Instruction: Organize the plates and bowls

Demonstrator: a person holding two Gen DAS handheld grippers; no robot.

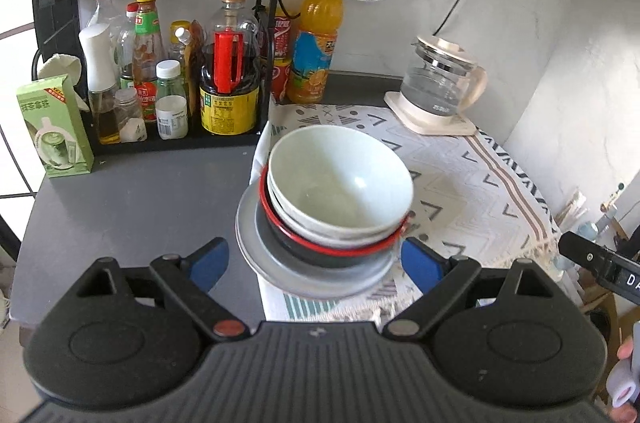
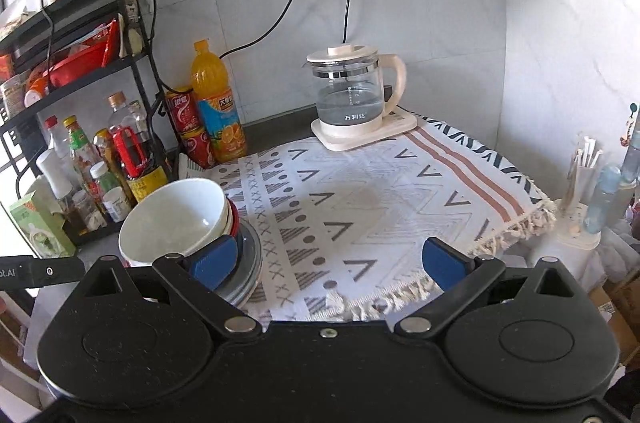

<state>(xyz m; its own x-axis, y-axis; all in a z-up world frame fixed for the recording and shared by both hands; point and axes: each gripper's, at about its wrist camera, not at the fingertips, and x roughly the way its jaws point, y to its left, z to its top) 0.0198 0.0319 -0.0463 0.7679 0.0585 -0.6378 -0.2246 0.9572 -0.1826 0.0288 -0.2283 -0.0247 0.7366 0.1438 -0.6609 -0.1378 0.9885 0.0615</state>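
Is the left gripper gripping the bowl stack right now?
No. The left gripper is open, its blue fingers standing apart on either side of the bowl stack without touching it.

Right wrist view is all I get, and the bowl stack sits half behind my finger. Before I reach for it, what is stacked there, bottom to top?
Observer: From the left wrist view, a grey plate is at the bottom, then a black bowl with a red rim, then white bowls, the top one empty.
Operator: Where is the left hand-held gripper?
Observer: The left hand-held gripper is open, with the stack's near edge between its fingers; I see no contact.
Operator: Is the whole stack on the cloth?
Observer: No. The plate straddles the patterned cloth's left edge, partly over the bare grey counter.
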